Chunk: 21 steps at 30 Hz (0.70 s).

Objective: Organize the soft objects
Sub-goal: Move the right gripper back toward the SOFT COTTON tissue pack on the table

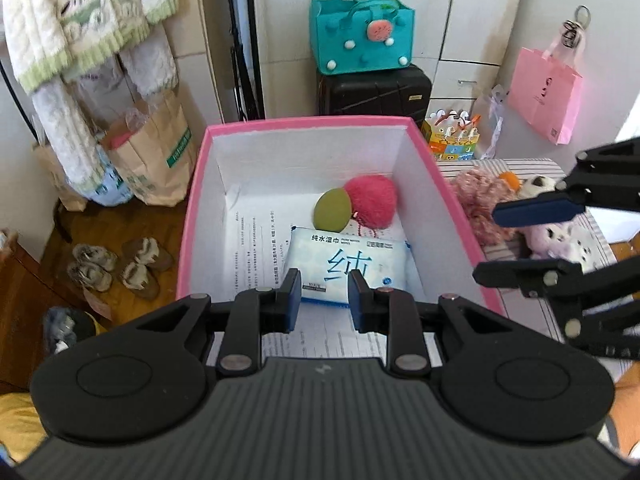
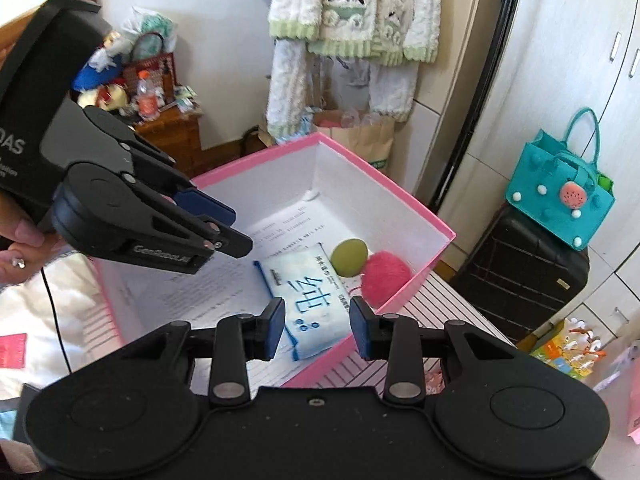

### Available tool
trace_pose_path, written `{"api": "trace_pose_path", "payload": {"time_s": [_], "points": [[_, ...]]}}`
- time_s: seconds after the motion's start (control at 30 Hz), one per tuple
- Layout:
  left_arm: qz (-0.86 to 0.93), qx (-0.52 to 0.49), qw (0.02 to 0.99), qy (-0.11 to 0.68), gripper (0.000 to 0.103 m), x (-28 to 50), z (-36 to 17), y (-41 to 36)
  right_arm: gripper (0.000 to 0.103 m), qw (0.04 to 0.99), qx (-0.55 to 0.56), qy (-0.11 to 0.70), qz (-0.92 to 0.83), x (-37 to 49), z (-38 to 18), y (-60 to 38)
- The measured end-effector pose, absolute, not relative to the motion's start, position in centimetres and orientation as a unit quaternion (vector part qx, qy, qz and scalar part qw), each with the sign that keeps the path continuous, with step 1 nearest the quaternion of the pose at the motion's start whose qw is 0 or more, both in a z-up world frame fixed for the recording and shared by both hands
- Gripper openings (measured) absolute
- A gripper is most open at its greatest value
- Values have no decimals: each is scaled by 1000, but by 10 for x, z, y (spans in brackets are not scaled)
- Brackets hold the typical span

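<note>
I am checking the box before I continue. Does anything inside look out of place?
Mostly tidy. The wet wipes pack lies in the pink box beside the pink pompom and green ball; it is packaging rather than a toy.

Likely a home bedroom, fleece robe hanging, suitcase, slippers on wood floor

Black hand-held gripper bodies, blue finger pads, silver pivot screws.
</note>
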<state>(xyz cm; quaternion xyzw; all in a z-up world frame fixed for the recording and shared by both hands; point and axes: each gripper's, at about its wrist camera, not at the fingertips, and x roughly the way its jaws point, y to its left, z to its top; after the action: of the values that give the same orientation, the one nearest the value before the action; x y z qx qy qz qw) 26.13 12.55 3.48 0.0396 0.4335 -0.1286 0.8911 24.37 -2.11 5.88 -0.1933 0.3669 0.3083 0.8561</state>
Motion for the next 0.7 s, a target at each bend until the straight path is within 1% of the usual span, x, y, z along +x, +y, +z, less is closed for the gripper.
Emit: {"api": "trace_pose_path", "payload": {"time_s": [0.1, 0.13, 0.2, 0.3, 0.37, 0.5, 0.57, 0.63, 0.7], "points": [[-132, 57, 895, 422, 25, 241, 52, 123, 40, 858, -184, 356, 322, 228, 70, -28], [-134, 60, 896, 420, 28, 234, 57, 123, 41, 858, -184, 352, 325, 223, 74, -30], [-139, 66, 897, 414, 29, 221, 66, 121, 43, 861, -186, 342, 326, 215, 79, -34], [-149, 81, 897, 408, 33, 202, 77, 118, 45, 865, -185, 333, 325, 204, 85, -40], [-153, 92, 899, 400, 40, 190, 83, 114, 46, 866, -182, 332, 327, 197, 89, -44], [-161, 96, 901, 392, 43, 171, 91, 111, 48, 865, -177, 325, 338, 177, 96, -52], [-161, 103, 901, 390, 47, 163, 92, 109, 50, 867, -177, 318, 341, 167, 99, -57], [-162, 109, 900, 389, 49, 155, 93, 106, 51, 869, -179, 309, 341, 156, 102, -62], [-164, 114, 900, 387, 51, 148, 94, 104, 54, 873, -180, 301, 340, 146, 105, -67]]}}
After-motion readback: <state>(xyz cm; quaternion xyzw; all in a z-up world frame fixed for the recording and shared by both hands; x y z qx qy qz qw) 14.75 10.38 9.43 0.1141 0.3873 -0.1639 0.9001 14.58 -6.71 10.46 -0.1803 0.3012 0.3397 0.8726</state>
